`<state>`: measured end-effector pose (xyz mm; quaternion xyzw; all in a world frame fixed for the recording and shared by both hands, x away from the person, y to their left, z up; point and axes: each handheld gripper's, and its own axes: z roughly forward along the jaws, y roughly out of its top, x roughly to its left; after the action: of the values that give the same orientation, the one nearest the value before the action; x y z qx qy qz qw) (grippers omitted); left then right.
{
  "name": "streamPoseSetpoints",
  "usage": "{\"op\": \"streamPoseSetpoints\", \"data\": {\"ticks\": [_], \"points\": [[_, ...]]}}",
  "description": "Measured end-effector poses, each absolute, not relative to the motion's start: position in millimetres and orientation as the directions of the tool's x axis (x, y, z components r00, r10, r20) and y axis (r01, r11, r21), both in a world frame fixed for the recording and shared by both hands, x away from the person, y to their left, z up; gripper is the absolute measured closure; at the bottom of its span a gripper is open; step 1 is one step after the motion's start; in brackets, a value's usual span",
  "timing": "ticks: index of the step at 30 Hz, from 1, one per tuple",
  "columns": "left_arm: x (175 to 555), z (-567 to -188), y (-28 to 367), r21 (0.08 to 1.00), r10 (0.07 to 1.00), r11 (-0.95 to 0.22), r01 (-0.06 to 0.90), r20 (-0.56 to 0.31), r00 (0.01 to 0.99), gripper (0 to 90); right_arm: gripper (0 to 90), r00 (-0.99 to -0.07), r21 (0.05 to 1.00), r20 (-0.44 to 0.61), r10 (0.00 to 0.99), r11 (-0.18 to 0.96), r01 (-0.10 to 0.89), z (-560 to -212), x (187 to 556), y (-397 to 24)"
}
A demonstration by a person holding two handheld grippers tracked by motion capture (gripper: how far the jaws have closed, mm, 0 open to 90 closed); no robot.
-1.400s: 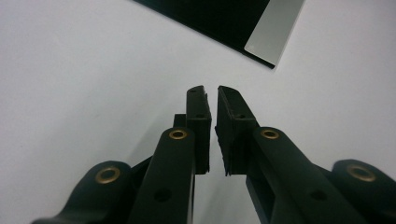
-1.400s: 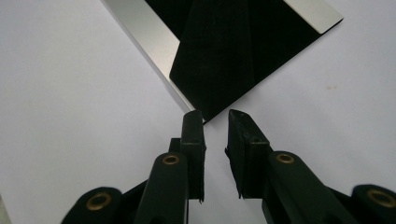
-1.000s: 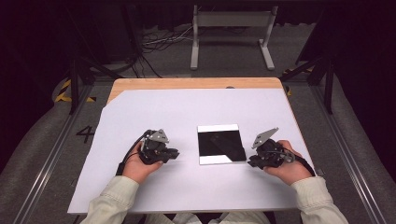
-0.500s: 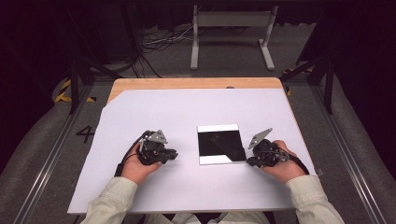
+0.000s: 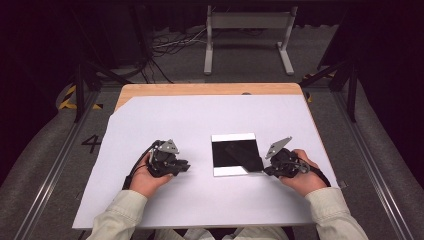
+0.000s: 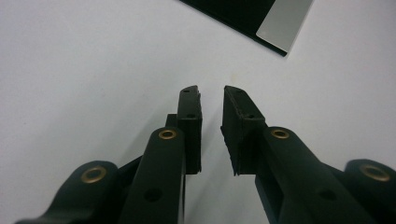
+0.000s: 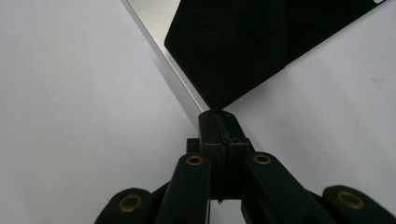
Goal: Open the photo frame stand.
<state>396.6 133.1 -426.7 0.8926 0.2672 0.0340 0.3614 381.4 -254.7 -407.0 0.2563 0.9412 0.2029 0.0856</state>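
White tabletop [image 5: 200,125]; right hand-held gripper [image 7: 218,116] pinches black sheet [image 7: 233,51] corner; left hand-held gripper [image 6: 211,95] parted, empty.

Right tongs [image 5: 266,169] pinched fully together; left tongs [image 5: 184,166] parted, having just been widening.

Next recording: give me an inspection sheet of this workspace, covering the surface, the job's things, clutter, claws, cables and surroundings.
Surface: white sheet covering a wooden table, whose far edge shows bare.
Job's things: one black square sheet with pale strips along its near and far edges; its right corner is lifted off the table.
Clutter: nothing seen.
Claws: right claw shut on the black square sheet's corner; left claw with jaws apart, just been opening, nothing between them, resting on the table apart from the sheet.
Cables: black cable trailing from the left claw; loose cables on the floor beyond the table.
Surroundings: dark room, grey metal stand behind the table, floor marking "4".
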Motion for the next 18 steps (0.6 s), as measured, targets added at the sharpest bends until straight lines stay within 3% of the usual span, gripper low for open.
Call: {"op": "streamPoseSetpoints", "data": {"ticks": [18], "points": [[396.7,-428.1,132.5,0.66,0.502,-0.598,0.454,-0.133,0.855,76.0,90.0,-0.844,0.513,-0.086,0.53,0.749,0.419,-386.6,375.1,-256.8]]}}
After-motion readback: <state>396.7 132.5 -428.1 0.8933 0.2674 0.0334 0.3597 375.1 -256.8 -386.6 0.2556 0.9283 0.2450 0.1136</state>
